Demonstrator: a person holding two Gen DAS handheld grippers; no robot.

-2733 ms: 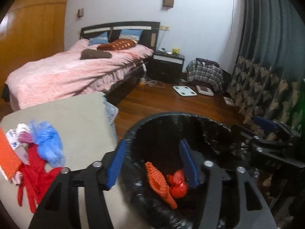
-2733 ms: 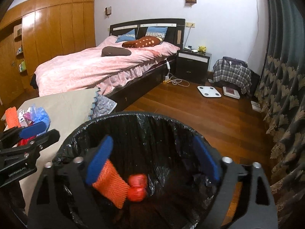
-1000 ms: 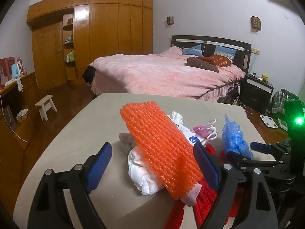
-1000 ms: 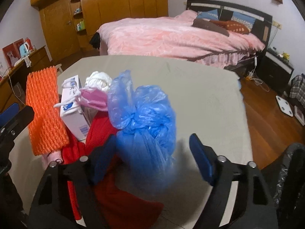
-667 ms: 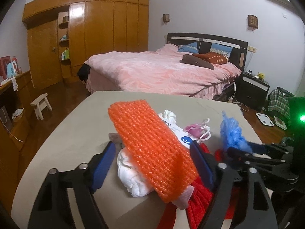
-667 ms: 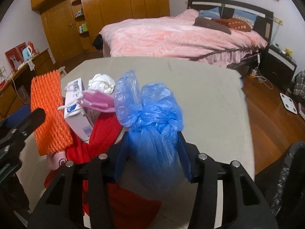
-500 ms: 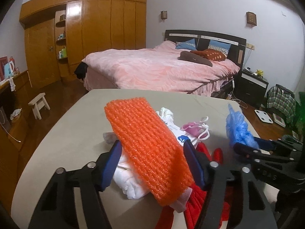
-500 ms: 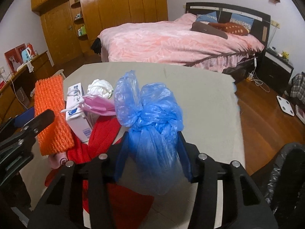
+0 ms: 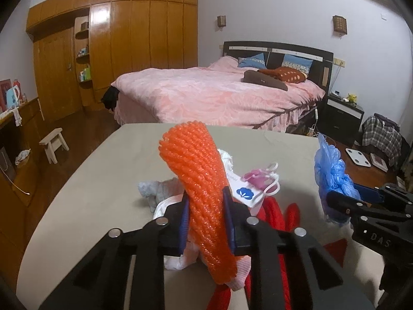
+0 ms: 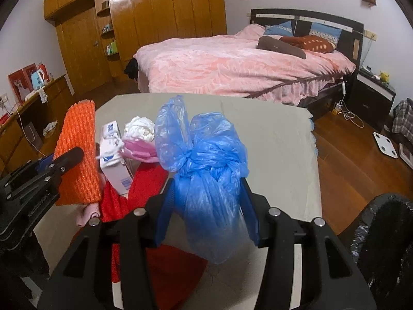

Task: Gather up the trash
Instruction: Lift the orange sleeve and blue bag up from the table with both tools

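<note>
My left gripper [image 9: 205,206] holds an orange foam net [image 9: 196,160], its jaws closing and the blue pads squeezing the net narrow. The net stands up from a trash pile on the beige table [image 10: 278,142]. My right gripper [image 10: 206,201] is shut on a knotted blue plastic bag [image 10: 206,160], held just above the table. In the pile lie a white carton [image 10: 113,155], a pink mask [image 10: 140,149], a crumpled white tissue [image 10: 139,129], a red cloth [image 10: 144,183] and a grey rag [image 9: 160,188]. A bin with a black liner [image 10: 382,232] stands at the lower right.
Beyond the table stands a bed with a pink cover [image 9: 219,95]. A wooden wardrobe [image 9: 116,51] fills the far left wall. A small white stool [image 9: 53,144] stands on the wooden floor at the left. A white scale [image 10: 384,144] lies on the floor right of the table.
Both grippers swung from over the bin to the table pile. The left jaws went from wide open to pinching the orange net. The right jaws closed on the blue bag and raised it a little.
</note>
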